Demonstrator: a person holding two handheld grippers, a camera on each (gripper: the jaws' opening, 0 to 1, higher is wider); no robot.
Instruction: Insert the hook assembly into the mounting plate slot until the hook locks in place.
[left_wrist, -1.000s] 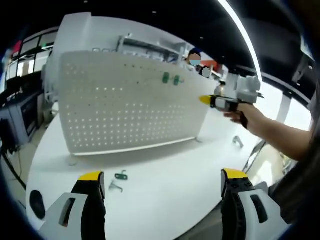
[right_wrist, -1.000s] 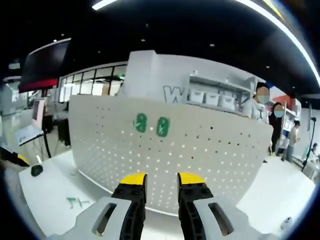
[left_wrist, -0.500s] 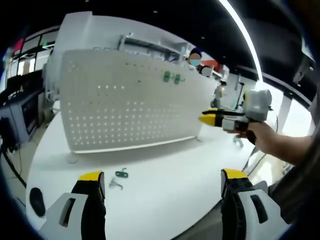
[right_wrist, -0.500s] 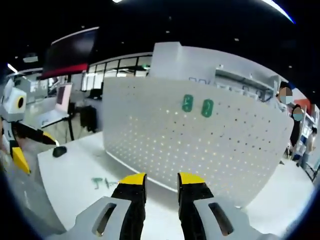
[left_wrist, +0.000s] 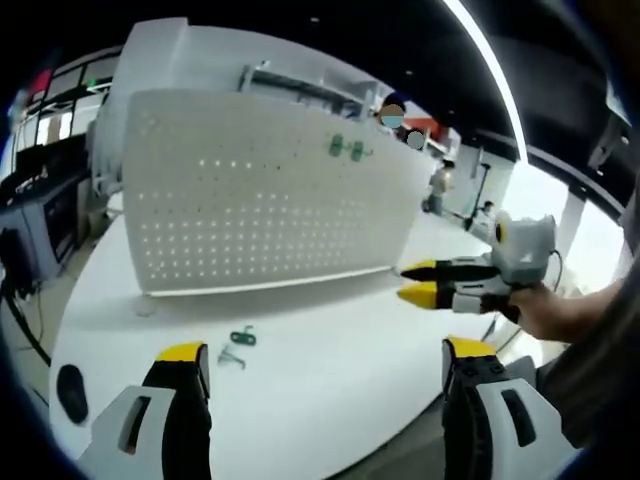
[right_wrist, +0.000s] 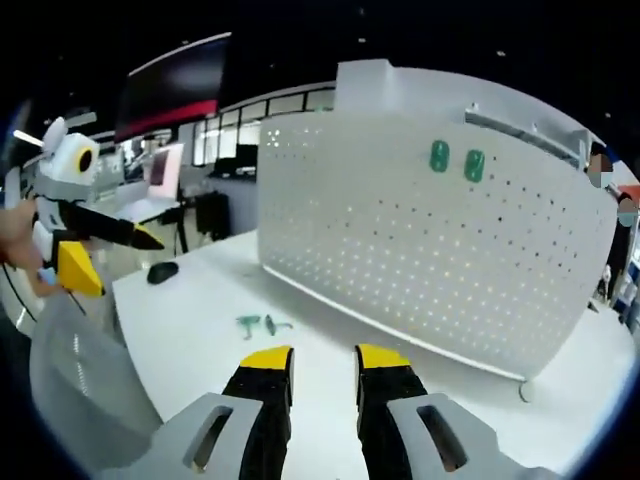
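The small green-and-metal hook assembly (left_wrist: 238, 346) lies loose on the white table (left_wrist: 330, 370), in front of the white perforated mounting plate (left_wrist: 260, 190). The right gripper (right_wrist: 322, 357), jaws nearly together and empty, should widen before descending squarely over it; the left gripper (left_wrist: 325, 350) hangs spread, empty.

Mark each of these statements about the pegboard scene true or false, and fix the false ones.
1. Two green hook parts are mounted high on the white perforated pegboard. True; green hook parts.
2. A small green hook assembly lies on the white table. True.
3. The right gripper is holding a green hook. False; nothing sits between its jaws.
4. The left gripper's jaws are closed together. False; they stand wide apart.
5. The black round object hangs on the pegboard. False; it rests on the table.
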